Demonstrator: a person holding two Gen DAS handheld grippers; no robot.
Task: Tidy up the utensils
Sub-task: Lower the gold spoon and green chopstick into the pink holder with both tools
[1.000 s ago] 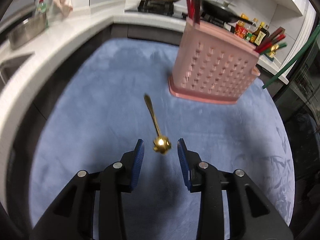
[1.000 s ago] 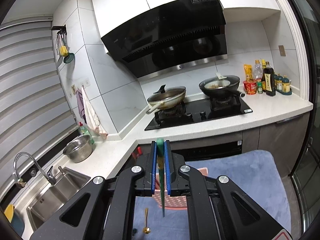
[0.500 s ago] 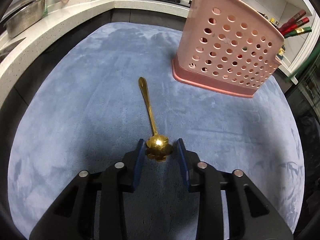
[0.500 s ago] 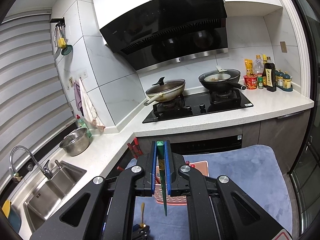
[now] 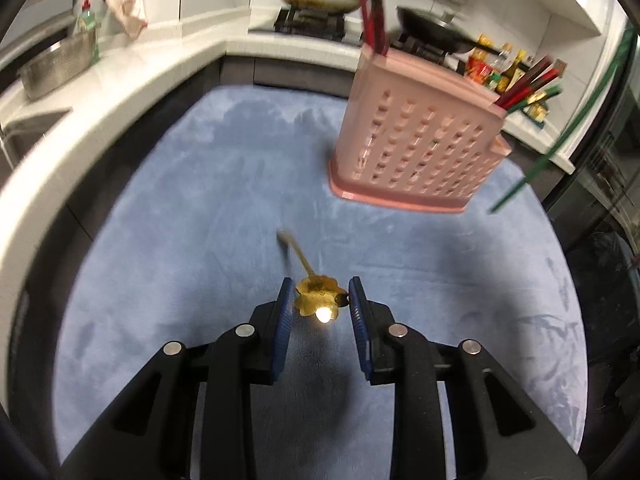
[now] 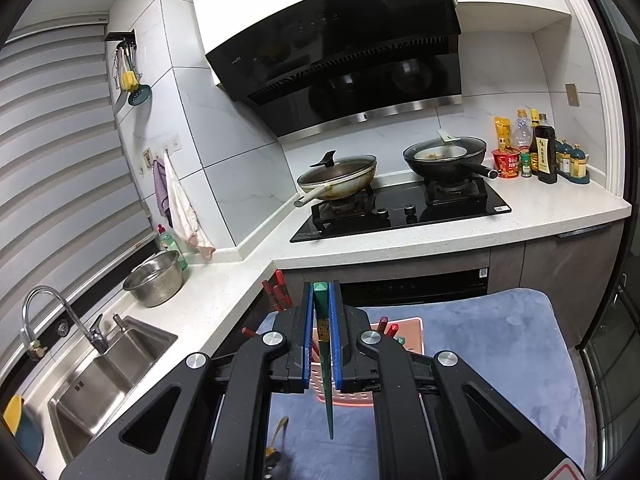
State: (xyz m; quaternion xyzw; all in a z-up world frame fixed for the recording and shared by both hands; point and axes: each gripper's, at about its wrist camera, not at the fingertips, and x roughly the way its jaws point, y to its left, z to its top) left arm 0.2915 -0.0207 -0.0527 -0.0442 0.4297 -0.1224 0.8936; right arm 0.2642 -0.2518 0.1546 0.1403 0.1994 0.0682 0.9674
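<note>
A gold spoon (image 5: 314, 300) with a flower-shaped end is between the blue pads of my left gripper (image 5: 320, 300), which is shut on that end. Its thin stem points away, just above the blue mat (image 5: 180, 220), with a shadow under it. The pink perforated utensil holder (image 5: 416, 136) stands further back and to the right, with red chopsticks (image 5: 372, 4) sticking out of it. My right gripper (image 6: 321, 296) is shut on a green chopstick (image 6: 326, 380) that hangs point down above the holder (image 6: 412, 328). The same green chopstick (image 5: 560, 128) shows at the right of the left wrist view.
A white L-shaped counter (image 6: 224, 292) borders the mat, with a sink (image 6: 104, 364) and a steel bowl (image 6: 154, 284) to the left. A hob with a lidded pan (image 6: 340, 176) and a black wok (image 6: 444, 156) is behind, with sauce bottles (image 6: 540, 152) at the right.
My left gripper's pads closed in on the spoon's flower end and rose with it, so the stem left the mat. The right gripper kept still with the green chopstick.
</note>
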